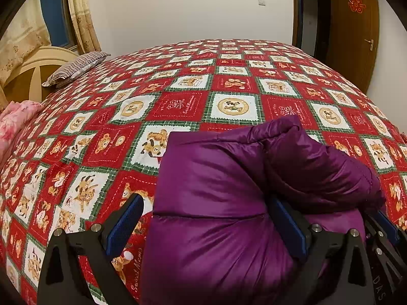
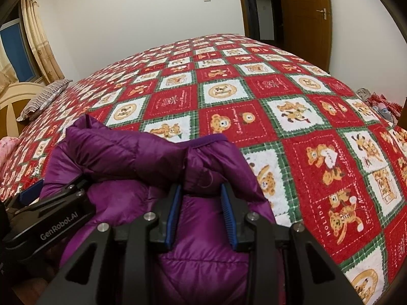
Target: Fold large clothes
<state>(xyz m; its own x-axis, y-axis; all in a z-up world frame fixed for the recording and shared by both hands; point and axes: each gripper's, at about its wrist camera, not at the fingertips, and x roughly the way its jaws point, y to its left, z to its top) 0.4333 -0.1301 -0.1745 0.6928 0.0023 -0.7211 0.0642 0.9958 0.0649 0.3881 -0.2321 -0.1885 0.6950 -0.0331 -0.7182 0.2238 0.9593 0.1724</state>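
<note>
The right gripper (image 2: 201, 203) pinches a fold of the purple down jacket (image 2: 127, 152) between narrow jaws. The left gripper (image 1: 206, 218) stands wide open around the jacket's bulk. The jacket lies bunched at the near edge of the red patchwork bedspread (image 1: 229, 81).

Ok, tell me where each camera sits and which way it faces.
Left wrist: on the left gripper, angled down across the purple jacket toward the far wall; its open fingers show, right gripper at the edge.
Right wrist: on the right gripper, same heading; its fingers pinch the jacket, left gripper alongside.
Shared: jacket, quilt, pillow, door.
</note>
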